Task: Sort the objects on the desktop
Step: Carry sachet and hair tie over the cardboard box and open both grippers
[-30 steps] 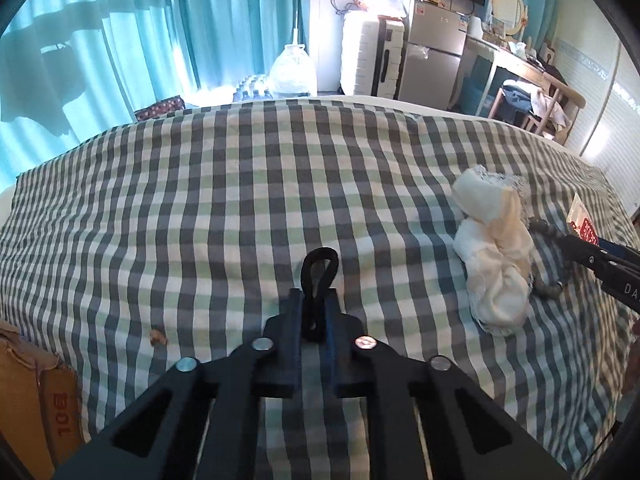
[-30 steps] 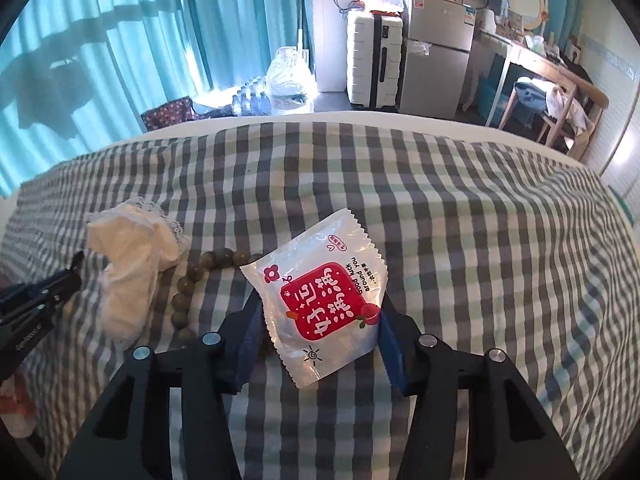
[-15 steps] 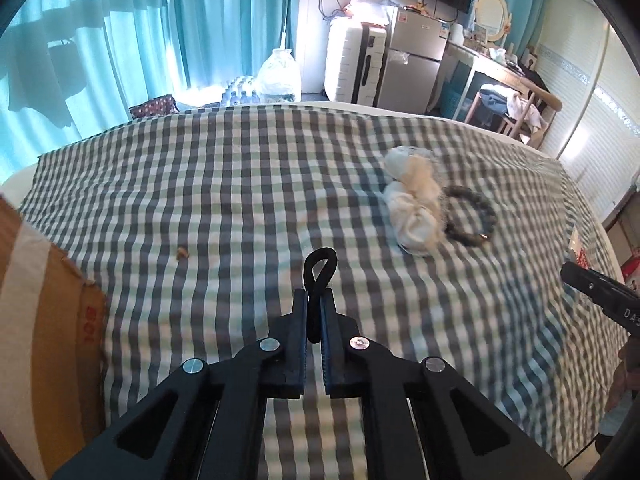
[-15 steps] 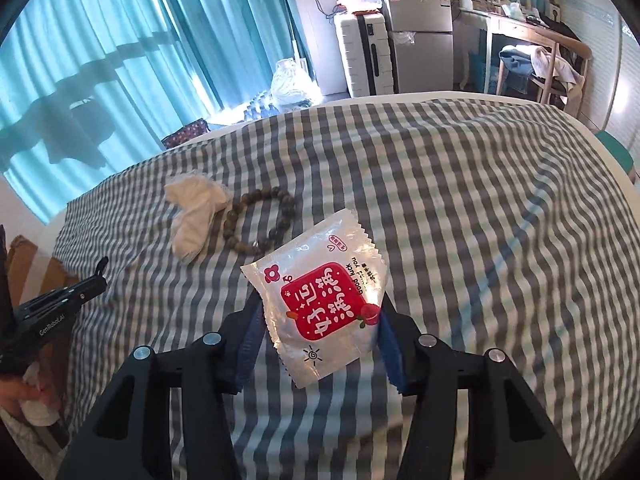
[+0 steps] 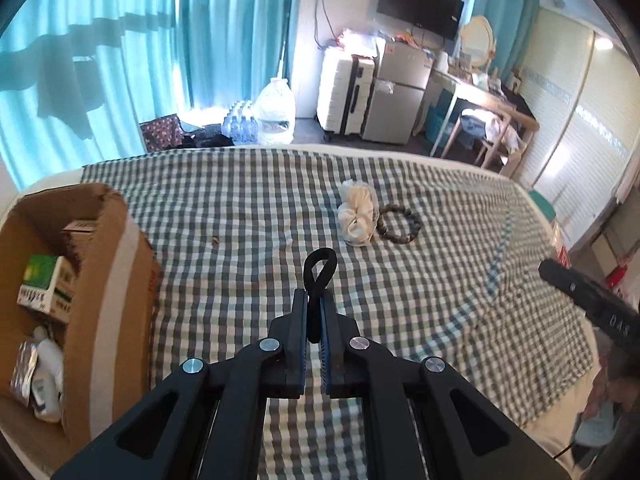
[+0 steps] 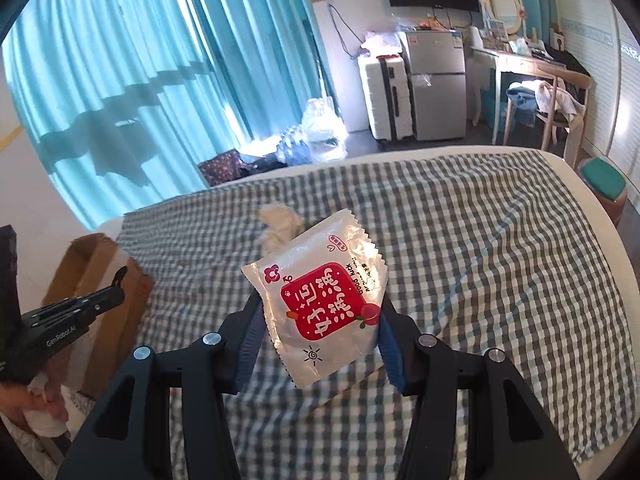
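My left gripper (image 5: 316,312) is shut on a black hair tie (image 5: 318,276) and holds it above the checked cloth, right of an open cardboard box (image 5: 116,264). My right gripper (image 6: 320,316) is shut on a clear snack packet with a red label (image 6: 324,300), raised over the cloth. A cream cloth bundle (image 5: 357,216) and a dark bead bracelet (image 5: 399,224) lie side by side on the cloth farther off. In the right wrist view the bundle (image 6: 280,226) peeks out behind the packet, and the left gripper (image 6: 76,308) shows by the box (image 6: 92,264).
The box holds a green-and-white carton (image 5: 44,284) and some packets (image 5: 36,376). A small brown crumb (image 5: 215,241) lies on the cloth. The right gripper's body (image 5: 588,300) shows at the right edge. Beyond the bed stand a suitcase, a fridge, water bottles and a desk.
Both grippers have pulled back and risen from the bundle and bracelet, which now look smaller and farther. The cardboard box has come into view at the left. Both grips are unchanged.
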The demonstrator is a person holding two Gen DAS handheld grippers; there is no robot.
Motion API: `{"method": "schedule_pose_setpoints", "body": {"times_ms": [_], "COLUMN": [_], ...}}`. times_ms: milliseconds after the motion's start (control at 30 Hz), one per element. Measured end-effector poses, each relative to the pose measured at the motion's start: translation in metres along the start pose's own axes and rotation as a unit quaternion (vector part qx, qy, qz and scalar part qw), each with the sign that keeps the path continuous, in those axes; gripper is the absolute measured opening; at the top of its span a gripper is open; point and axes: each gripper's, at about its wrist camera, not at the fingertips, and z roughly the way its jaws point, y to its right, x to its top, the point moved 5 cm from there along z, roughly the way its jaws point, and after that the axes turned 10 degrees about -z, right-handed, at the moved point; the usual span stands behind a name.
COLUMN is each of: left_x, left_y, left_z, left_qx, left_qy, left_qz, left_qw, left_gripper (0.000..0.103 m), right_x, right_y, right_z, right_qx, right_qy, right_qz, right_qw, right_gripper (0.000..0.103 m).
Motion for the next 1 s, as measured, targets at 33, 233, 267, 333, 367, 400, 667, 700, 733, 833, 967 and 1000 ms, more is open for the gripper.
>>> {"method": "schedule_pose_setpoints", "body": {"times_ms": [33, 233, 267, 333, 367, 400, 667, 700, 733, 833, 967, 1000], "left_x": [-0.002, -0.013, -0.013, -0.013, -0.012, -0.011, 0.005, 0.007, 0.009, 0.013, 0.014, 0.013], "left_y": [0.0, -0.01, -0.013, -0.018, -0.022, -0.025, -0.071, -0.079, -0.089, -0.117, -0.16, -0.17], "left_z": [-0.012, -0.056, -0.063, -0.078, -0.086, -0.093, -0.138, -0.141, -0.144, -0.149, -0.153, -0.153], "left_qx": [0.001, 0.001, 0.001, 0.002, 0.002, 0.002, 0.006, 0.007, 0.012, 0.025, 0.048, 0.054], "left_qy": [0.006, 0.016, 0.021, 0.031, 0.037, 0.042, 0.076, 0.081, 0.085, 0.089, 0.095, 0.095], "left_qz": [-0.003, -0.02, -0.023, -0.025, -0.027, -0.03, -0.064, -0.069, -0.074, -0.084, -0.104, -0.109], "left_qw": [1.0, 0.9997, 0.9995, 0.9992, 0.9989, 0.9987, 0.995, 0.9943, 0.9936, 0.9922, 0.9889, 0.9881], "left_gripper": [0.006, 0.006, 0.006, 0.006, 0.006, 0.006, 0.006, 0.006, 0.006, 0.006, 0.006, 0.006], "right_x": [0.0, -0.002, -0.002, 0.0, 0.001, 0.004, 0.021, 0.024, 0.024, 0.028, 0.027, 0.025], "right_y": [-0.008, -0.063, -0.072, -0.088, -0.094, -0.103, -0.178, -0.192, -0.203, -0.24, -0.294, -0.306], "right_z": [-0.008, -0.046, -0.051, -0.061, -0.065, -0.069, -0.087, -0.086, -0.085, -0.077, -0.057, -0.051], "right_qx": [0.005, 0.04, 0.046, 0.055, 0.056, 0.06, 0.094, 0.1, 0.106, 0.131, 0.165, 0.173], "right_qy": [0.005, 0.031, 0.038, 0.044, 0.047, 0.05, 0.071, 0.072, 0.072, 0.069, 0.053, 0.047], "right_qz": [0.0, -0.032, -0.037, -0.051, -0.057, -0.064, -0.116, -0.126, -0.133, -0.156, -0.195, -0.203], "right_qw": [1.0, 0.998, 0.998, 0.996, 0.996, 0.995, 0.986, 0.984, 0.983, 0.977, 0.965, 0.963], "right_gripper": [0.051, 0.051, 0.051, 0.051, 0.051, 0.051, 0.051, 0.051, 0.051, 0.051, 0.051, 0.051]}}
